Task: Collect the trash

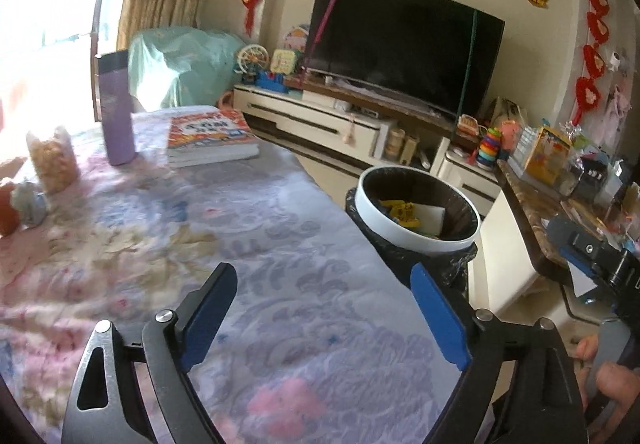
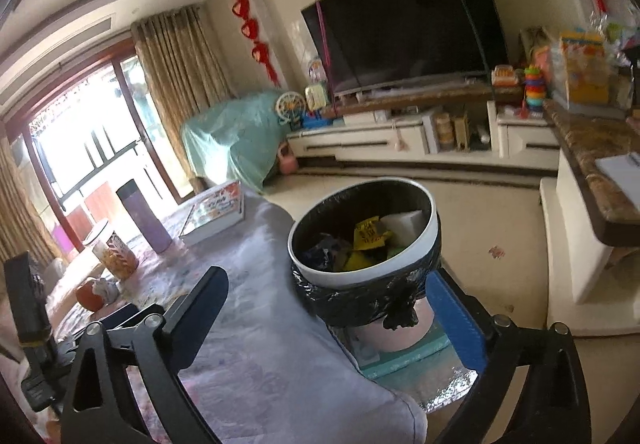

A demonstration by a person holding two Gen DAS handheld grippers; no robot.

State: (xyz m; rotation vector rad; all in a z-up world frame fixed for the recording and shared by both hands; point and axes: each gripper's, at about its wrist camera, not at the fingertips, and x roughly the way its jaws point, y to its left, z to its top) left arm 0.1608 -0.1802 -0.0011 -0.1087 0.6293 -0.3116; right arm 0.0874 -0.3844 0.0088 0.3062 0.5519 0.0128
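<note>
A round trash bin [image 1: 394, 230] with a white rim and a black liner stands just past the table's right edge. Yellow wrappers [image 1: 402, 211] and white paper lie inside it. My left gripper [image 1: 324, 310] is open over the floral tablecloth [image 1: 260, 228], nothing between its blue pads. In the right wrist view my right gripper [image 2: 328, 310] is open and empty, hanging over the table's corner with the bin [image 2: 434, 238] just ahead and the wrappers [image 2: 368, 238] showing inside. A crumpled grey wad [image 1: 28, 199] [image 2: 106, 288] lies far left on the table beside an orange fruit [image 2: 90, 300].
On the table's far end stand a purple flask [image 1: 116, 107], a stack of books [image 1: 212, 135] and a jar of snacks [image 1: 52, 159]. A TV [image 1: 404, 43] on a low white cabinet lines the back wall. A cluttered brown counter [image 2: 600, 163] runs along the right.
</note>
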